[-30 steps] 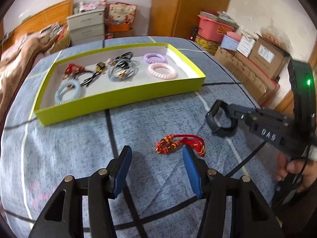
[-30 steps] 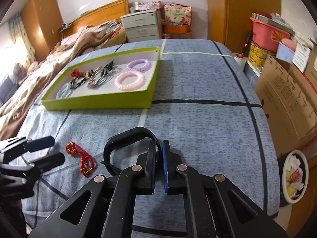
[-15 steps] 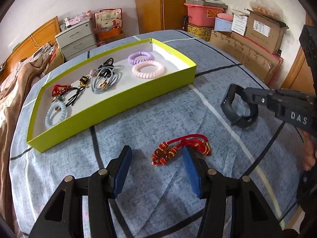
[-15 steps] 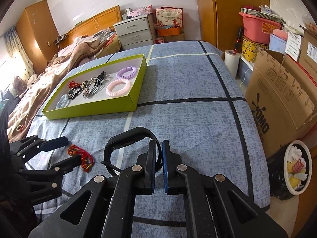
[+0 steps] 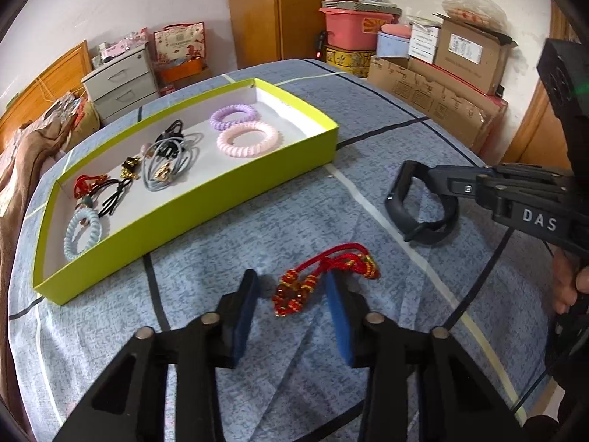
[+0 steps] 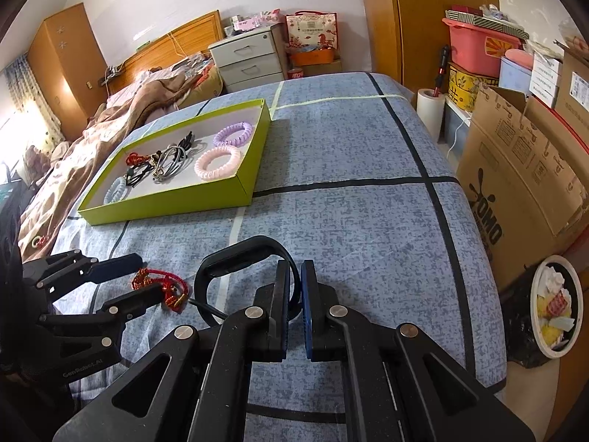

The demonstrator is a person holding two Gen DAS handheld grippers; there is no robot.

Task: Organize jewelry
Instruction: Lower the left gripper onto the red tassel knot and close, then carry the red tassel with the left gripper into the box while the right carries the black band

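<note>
Left tongs [image 5: 292, 296] are closing around the red beaded cord [image 5: 324, 280] on the bed [image 5: 257, 228], pads not yet pressing it. Right tongs [image 6: 294, 307] stay pinched on the black band [image 6: 239, 258]. Beyond both, the green tray [image 5: 206, 202] holds hair ties.

Matt cloth bedsheet [image 5: 206, 294], braided-cord bracelet [image 5: 324, 276]

Home bedroom: wooden headboard [image 6: 173, 46], rumpled brown blanket [image 6: 121, 118], grey drawer unit [image 6: 248, 59], orange wardrobe [image 6: 62, 62], blue patterned bedspread [image 6: 349, 184], stacked cardboard boxes [image 6: 515, 169] along wall.
</note>
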